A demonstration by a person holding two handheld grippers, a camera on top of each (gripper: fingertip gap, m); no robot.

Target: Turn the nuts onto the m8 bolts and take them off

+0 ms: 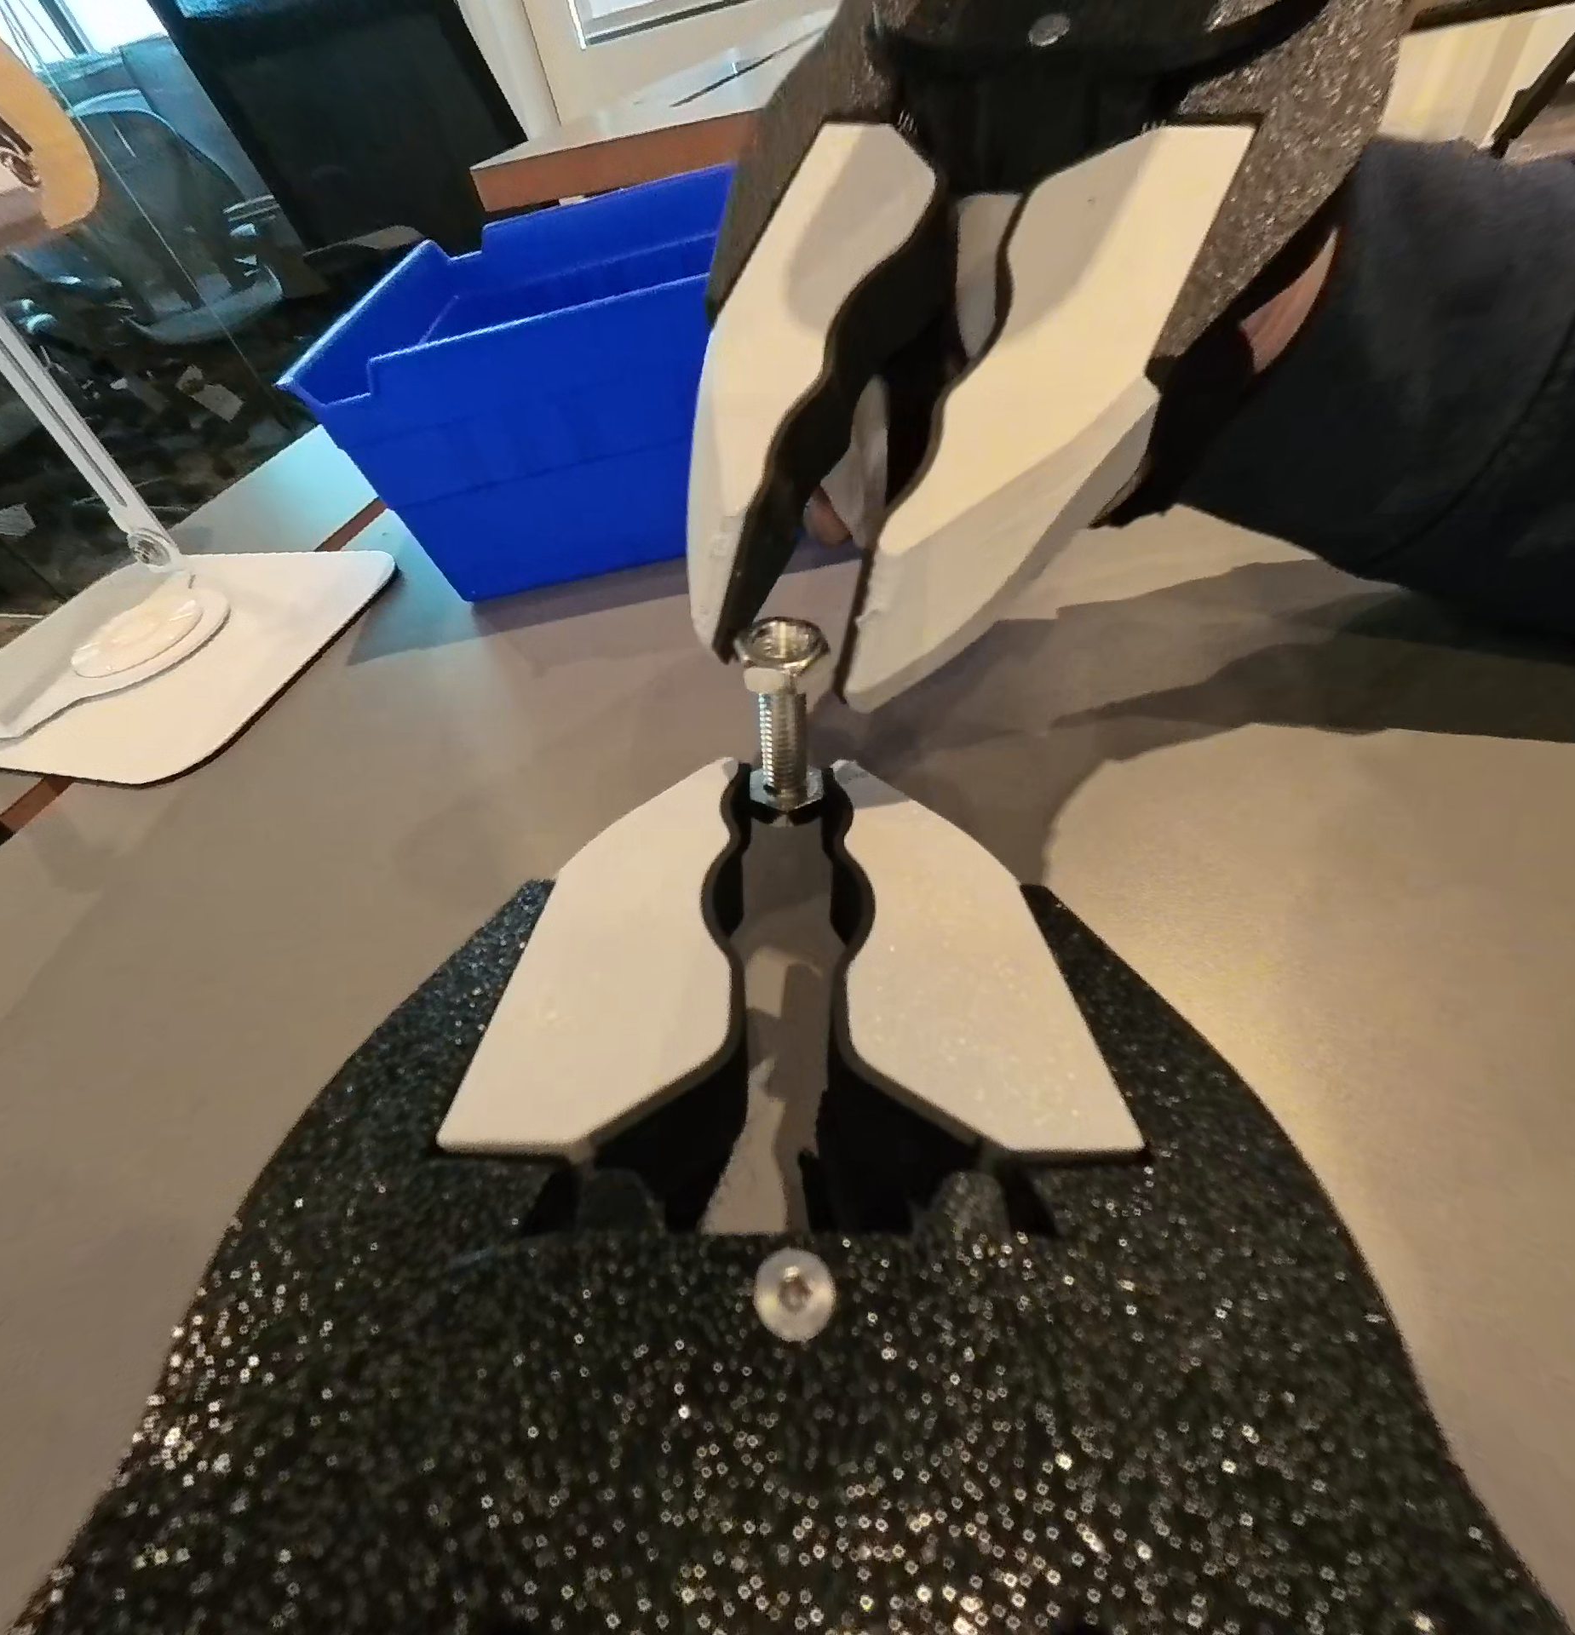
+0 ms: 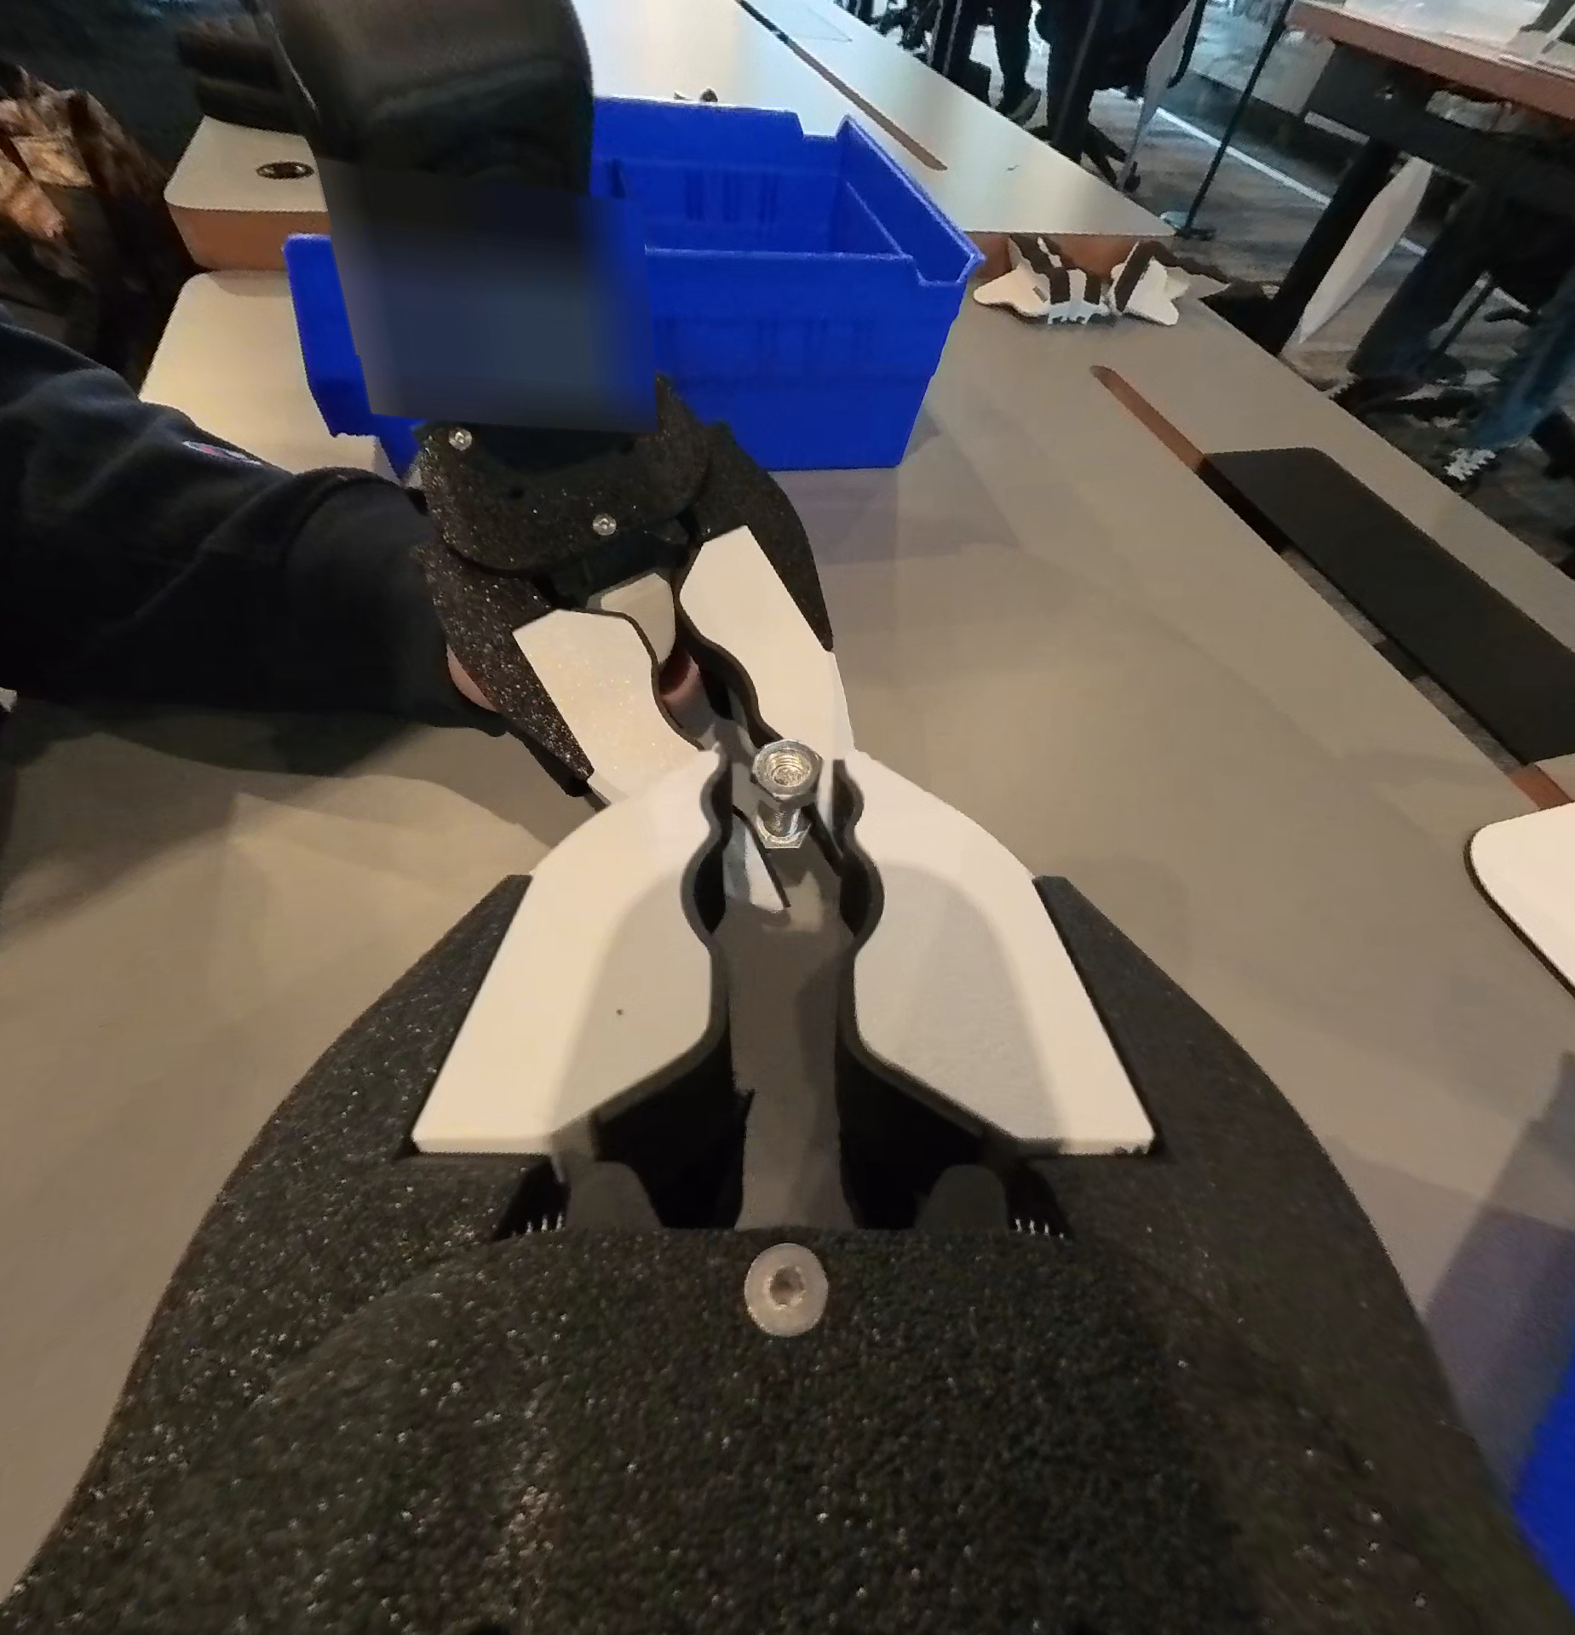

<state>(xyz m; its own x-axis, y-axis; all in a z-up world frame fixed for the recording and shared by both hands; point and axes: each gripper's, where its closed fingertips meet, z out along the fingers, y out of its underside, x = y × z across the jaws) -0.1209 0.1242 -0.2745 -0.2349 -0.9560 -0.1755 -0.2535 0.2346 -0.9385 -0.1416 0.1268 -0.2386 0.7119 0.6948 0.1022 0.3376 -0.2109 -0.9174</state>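
A silver m8 bolt (image 1: 776, 739) stands upright above the grey table (image 1: 279, 929). My left gripper (image 1: 785, 783) is shut on its hex head (image 1: 783, 794) at the bottom end. A silver nut (image 1: 779, 659) sits on the top end of the thread, its hole showing. My right gripper (image 1: 788, 672) comes down from above, held by a person's dark-sleeved hand. Its two tips straddle the nut with a narrow gap at the sides. In the right wrist view the nut (image 2: 788, 770) lies between my right gripper (image 2: 783, 777) tips, above the bolt head (image 2: 779, 836).
A blue plastic bin (image 1: 536, 425) stands behind the bolt, also in the right wrist view (image 2: 810, 310). A white stand base (image 1: 173, 672) lies at the left. A black strip (image 2: 1403, 619) and a white board corner (image 2: 1545, 902) lie to the right. Striped cloth (image 2: 1084, 283) lies farther back. Left tips to right tips: about 4 centimetres.
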